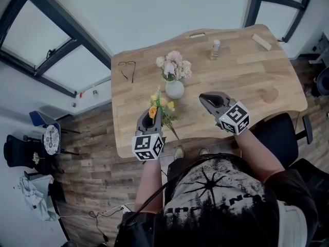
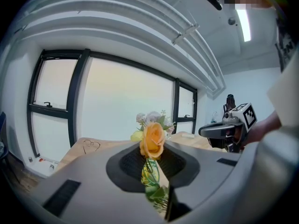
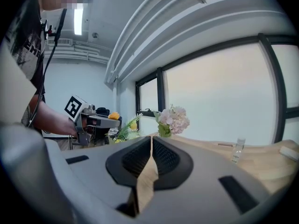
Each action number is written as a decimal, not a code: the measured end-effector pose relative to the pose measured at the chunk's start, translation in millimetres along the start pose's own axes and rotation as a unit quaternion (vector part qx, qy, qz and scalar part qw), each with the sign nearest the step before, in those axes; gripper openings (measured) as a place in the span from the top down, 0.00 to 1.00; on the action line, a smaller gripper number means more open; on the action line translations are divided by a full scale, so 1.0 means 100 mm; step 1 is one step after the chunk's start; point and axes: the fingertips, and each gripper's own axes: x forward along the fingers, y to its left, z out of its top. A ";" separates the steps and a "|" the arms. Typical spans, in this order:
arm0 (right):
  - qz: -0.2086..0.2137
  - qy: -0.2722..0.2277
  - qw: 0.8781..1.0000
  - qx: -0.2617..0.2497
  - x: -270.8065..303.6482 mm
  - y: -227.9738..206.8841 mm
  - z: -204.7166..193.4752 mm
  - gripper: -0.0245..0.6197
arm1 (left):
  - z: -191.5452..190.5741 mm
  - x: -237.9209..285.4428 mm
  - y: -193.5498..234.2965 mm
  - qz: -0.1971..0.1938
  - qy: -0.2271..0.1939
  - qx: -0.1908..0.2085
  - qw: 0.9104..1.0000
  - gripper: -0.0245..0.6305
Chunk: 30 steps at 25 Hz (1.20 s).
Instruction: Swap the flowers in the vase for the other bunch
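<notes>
Above table point(image 1: 247, 71) front edge, yellow-orange bunch point(image 1: 162, 106) clamped by stems in left claw point(image 1: 150, 116), just beside white vase point(image 1: 175, 90). Pink bunch point(image 1: 174, 66) not yet removed from vase. Right claw point(image 1: 206, 99) closed, empty. Judged next: right claw reopened, pink bunch pulled out.

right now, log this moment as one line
left gripper: shut on yellow bunch | right gripper: shut, empty | pink flowers: in vase | vase: upright on table | swap: not done
</notes>
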 end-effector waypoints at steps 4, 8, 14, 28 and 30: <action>0.001 -0.006 1.000 -0.003 -0.07 -0.02 0.03 0.92 | -0.05 -0.05 -0.06 0.006 0.001 -0.001 1.000 0.85; -0.005 0.001 1.000 -0.010 -0.12 -0.05 -0.02 0.93 | -0.10 -0.07 -0.10 0.011 0.003 -0.003 1.000 0.85; -0.008 0.005 1.000 -0.010 -0.11 -0.08 -0.06 0.94 | -0.10 -0.05 -0.12 0.013 0.003 -0.001 1.000 0.85; -0.014 0.008 1.000 -0.014 -0.13 -0.11 -0.10 0.94 | -0.13 0.00 -0.21 0.005 0.003 -0.001 1.000 0.85; -0.012 0.011 1.000 -0.015 -0.12 -0.10 -0.11 0.94 | -0.11 0.00 -0.21 0.004 0.001 -0.001 1.000 0.85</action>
